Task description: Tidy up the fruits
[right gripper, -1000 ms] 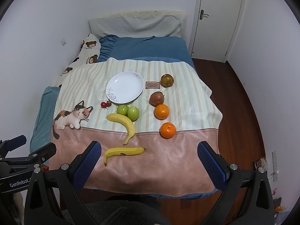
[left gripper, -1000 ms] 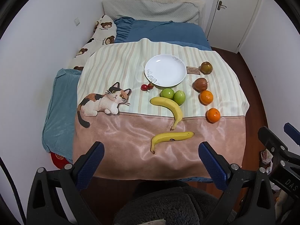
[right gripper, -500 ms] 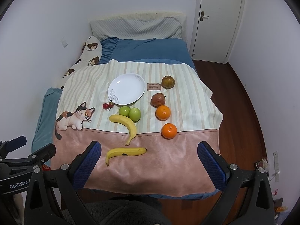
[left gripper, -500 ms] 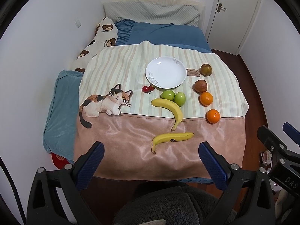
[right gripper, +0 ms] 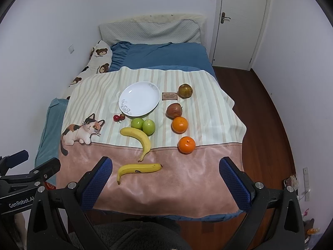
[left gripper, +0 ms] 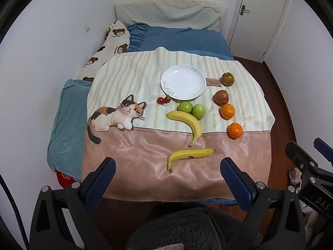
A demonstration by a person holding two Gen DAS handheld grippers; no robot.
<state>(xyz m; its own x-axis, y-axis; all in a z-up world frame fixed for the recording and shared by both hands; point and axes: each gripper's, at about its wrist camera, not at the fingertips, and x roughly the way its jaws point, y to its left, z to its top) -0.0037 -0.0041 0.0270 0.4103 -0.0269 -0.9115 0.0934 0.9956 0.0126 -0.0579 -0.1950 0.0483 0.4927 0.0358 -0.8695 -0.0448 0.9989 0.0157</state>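
Note:
A white plate (left gripper: 183, 82) (right gripper: 139, 99) lies empty on the striped cat blanket (left gripper: 129, 77) covering the bed. Around it are two bananas (left gripper: 188, 155) (right gripper: 137, 169), two green apples (left gripper: 191, 109) (right gripper: 143, 125), two oranges (left gripper: 228, 110) (right gripper: 179, 124), a red apple (left gripper: 221, 97), a brownish round fruit (left gripper: 227, 79) and small red cherry tomatoes (left gripper: 163, 100). My left gripper (left gripper: 166, 173) and right gripper (right gripper: 165, 173) both hover open at the bed's near end, holding nothing, well short of the fruit.
White walls close in on the left of the bed; a bear-print pillow (left gripper: 112, 39) and grey pillow (left gripper: 166, 16) lie at the head. Wooden floor (right gripper: 268, 112) and a white door (right gripper: 239, 20) are to the right. A small brown label (left gripper: 213, 81) sits beside the plate.
Both grippers have drifted slightly, so the bed and fruit shift a little down and right in view. Nothing on the blanket has moved.

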